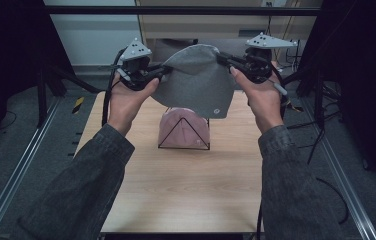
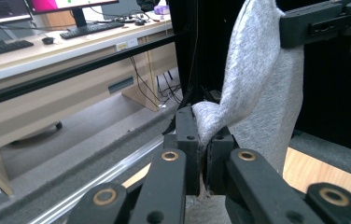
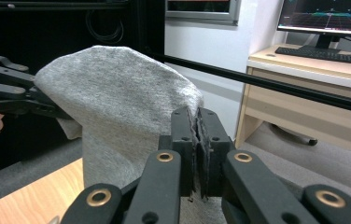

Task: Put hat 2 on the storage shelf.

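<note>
Both tongs hold a grey beanie (image 1: 196, 80) in the air above the desk (image 1: 186, 190), stretched between them. In the high view the left tongs (image 1: 163, 71) pinch the hat's left edge and the right tongs (image 1: 224, 58) pinch its right edge, with the crown bulging up between the two. That view also shows a small round tag (image 1: 216, 111) near the beanie's lower right, and, below the hat and between the two hands, a pink beanie (image 1: 183, 131) resting on a black wire stand (image 1: 183, 145) on the desk.

The left gripper view shows the grip up close: the left tongs (image 2: 204, 140) are closed tight on a fold of grey knit, with the cloth rising beyond them to the right tongs (image 2: 304, 28), seen at the top right clamped on the far edge.

The right gripper view gives the mirror of this: the right tongs (image 3: 196, 135) are squeezed narrow on the beanie (image 3: 117, 107), whose rounded crown stands just left of them, and the left tongs (image 3: 47, 109) grip it at the far left. A monitor (image 3: 327, 18) and keyboard (image 3: 316, 54) sit on a side table beyond.
</note>
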